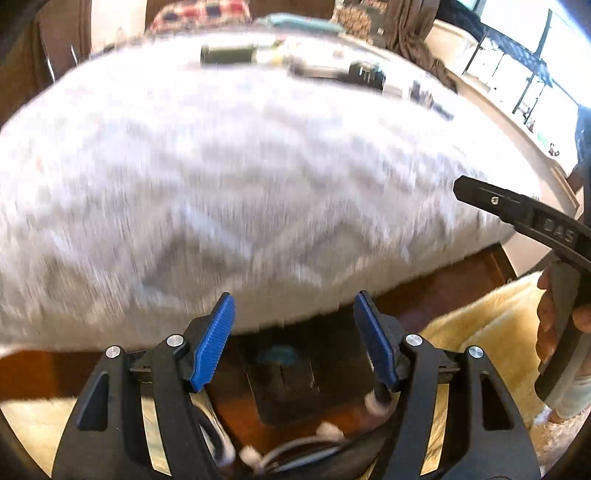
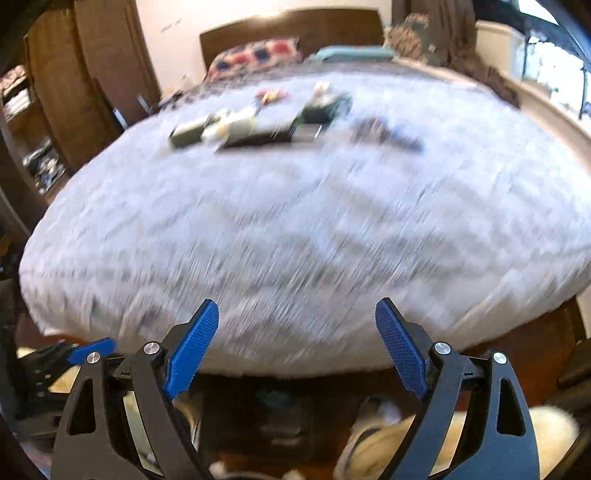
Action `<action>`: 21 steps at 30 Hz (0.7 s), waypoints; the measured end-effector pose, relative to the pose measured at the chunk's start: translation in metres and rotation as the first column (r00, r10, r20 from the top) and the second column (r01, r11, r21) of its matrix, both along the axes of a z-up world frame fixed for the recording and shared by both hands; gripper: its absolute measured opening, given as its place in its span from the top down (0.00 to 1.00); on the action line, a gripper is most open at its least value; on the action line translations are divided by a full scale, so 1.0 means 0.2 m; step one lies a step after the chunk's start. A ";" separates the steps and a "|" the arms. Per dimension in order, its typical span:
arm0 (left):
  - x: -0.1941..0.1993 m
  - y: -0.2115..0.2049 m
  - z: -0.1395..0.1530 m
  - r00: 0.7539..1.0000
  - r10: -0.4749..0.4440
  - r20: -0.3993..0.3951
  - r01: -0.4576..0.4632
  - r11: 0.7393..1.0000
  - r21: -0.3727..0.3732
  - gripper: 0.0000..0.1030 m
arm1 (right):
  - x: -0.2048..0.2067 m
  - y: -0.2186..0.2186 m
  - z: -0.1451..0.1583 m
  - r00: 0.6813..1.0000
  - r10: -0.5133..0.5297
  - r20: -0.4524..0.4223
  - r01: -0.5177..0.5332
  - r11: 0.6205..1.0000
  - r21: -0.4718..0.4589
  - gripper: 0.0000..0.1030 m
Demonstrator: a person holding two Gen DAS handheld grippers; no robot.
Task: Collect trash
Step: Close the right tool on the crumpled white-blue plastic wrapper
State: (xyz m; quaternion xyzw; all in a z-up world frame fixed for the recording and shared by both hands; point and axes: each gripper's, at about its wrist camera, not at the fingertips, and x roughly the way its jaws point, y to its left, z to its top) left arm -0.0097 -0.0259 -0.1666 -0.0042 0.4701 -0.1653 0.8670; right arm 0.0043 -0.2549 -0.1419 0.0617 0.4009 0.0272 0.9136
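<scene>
Left gripper point(image 1: 293, 338): jaws spread wide with nothing between the blue pads; it hangs just off the near edge of the bed, over the dark wooden floor point(image 1: 436, 291).
Bed point(image 2: 295, 229): covered by a grey-white fuzzy blanket that fills the middle of both wrist views (heavily motion-blurred, so its texture is all streaks).
Trash point(image 2: 258, 123): a scatter of small things on the far part of the blanket, well away from both grippers. From left to right in the right wrist view: a dark green box point(image 2: 188, 134), some white scraps point(image 2: 232, 125), a flat black piece point(image 2: 258, 140), a small red-and-yellow bit point(image 2: 271, 96) farther back, another dark box point(image 2: 325, 107), then a dark smear of something point(image 2: 384, 134) too blurred to name.
Pillows: a red, white and blue checked one point(image 2: 255, 55) and a teal one point(image 2: 354, 53) at the far end, against a brown headboard point(image 2: 291, 27).
Black block point(image 1: 282, 380): sits on the floor right below the left gripper, with a blue mark on top.
Pale yellow fluffy rug point(image 1: 480, 325): on the floor to the right of the block.
Right gripper point(image 2: 297, 347): jaws also wide apart and holding nothing, at the near edge of the bed; its black body shows at the right of the left wrist view, gripped by a hand point(image 1: 550, 328).
</scene>
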 end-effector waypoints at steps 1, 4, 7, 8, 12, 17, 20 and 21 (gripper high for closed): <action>0.03 -0.01 0.04 1.000 0.002 0.017 -0.002 1.000 0.003 0.38 | 0.03 -0.02 0.03 1.000 -0.014 0.015 0.015 1.000 -0.009 0.15; 0.13 -0.04 0.09 0.999 0.004 0.048 -0.005 1.000 0.009 0.38 | 0.12 -0.08 0.08 0.998 -0.050 0.045 0.051 0.998 -0.031 0.15; 0.22 -0.08 0.11 0.998 0.006 0.067 -0.007 1.000 0.016 0.38 | 0.21 -0.18 0.09 0.994 -0.091 0.064 0.094 0.994 -0.054 0.15; 0.27 -0.10 0.13 0.997 0.007 0.074 -0.009 1.000 0.018 0.38 | 0.25 -0.20 0.10 0.993 -0.098 0.065 0.102 0.993 -0.060 0.15; 0.39 -0.10 0.15 0.995 0.008 0.098 -0.010 1.000 0.020 0.38 | 0.38 -0.24 0.05 0.992 -0.110 0.057 0.113 0.991 -0.066 0.16; 0.47 -0.11 0.15 0.994 0.012 0.108 -0.015 1.000 0.021 0.38 | 0.53 -0.26 0.03 0.991 -0.116 0.062 0.121 0.989 -0.089 0.19; 0.57 -0.11 0.15 0.994 0.030 0.106 -0.032 0.999 0.021 0.38 | 0.60 -0.27 0.01 0.991 -0.122 0.054 0.127 0.987 -0.097 0.22; 0.58 -0.12 0.15 0.994 0.032 0.105 -0.034 0.999 0.017 0.38 | 0.63 -0.28 0.01 0.991 -0.123 0.054 0.128 0.987 -0.101 0.23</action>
